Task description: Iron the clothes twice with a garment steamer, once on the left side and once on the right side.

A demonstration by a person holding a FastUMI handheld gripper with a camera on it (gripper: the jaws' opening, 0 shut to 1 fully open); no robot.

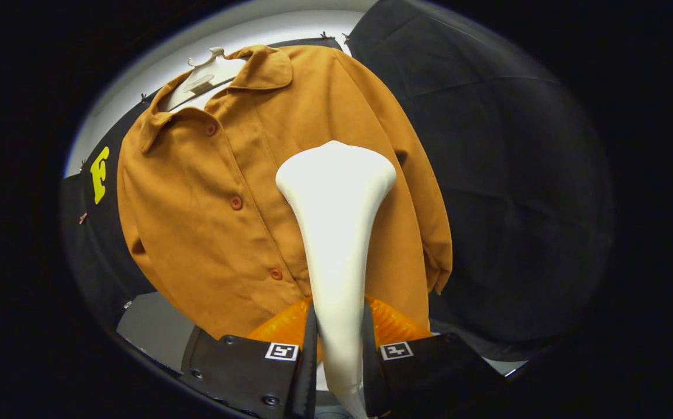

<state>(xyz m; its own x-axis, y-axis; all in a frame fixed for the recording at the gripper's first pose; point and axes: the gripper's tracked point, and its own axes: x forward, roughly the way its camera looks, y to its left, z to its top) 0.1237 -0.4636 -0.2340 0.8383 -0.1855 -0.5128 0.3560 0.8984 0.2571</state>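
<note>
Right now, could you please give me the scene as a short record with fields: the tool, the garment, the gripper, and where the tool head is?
tool: white garment steamer, handle between the fingers, head pointing up and away
garment: brown buttoned shirt on a white hanger, hanging before the black cloth wall
hand-held gripper: shut on the steamer handle, both fingers pressing it
tool head position: over the shirt panel beside the button row, on the side away from the letter-marked cloth
contact with fabric: cannot tell
</note>
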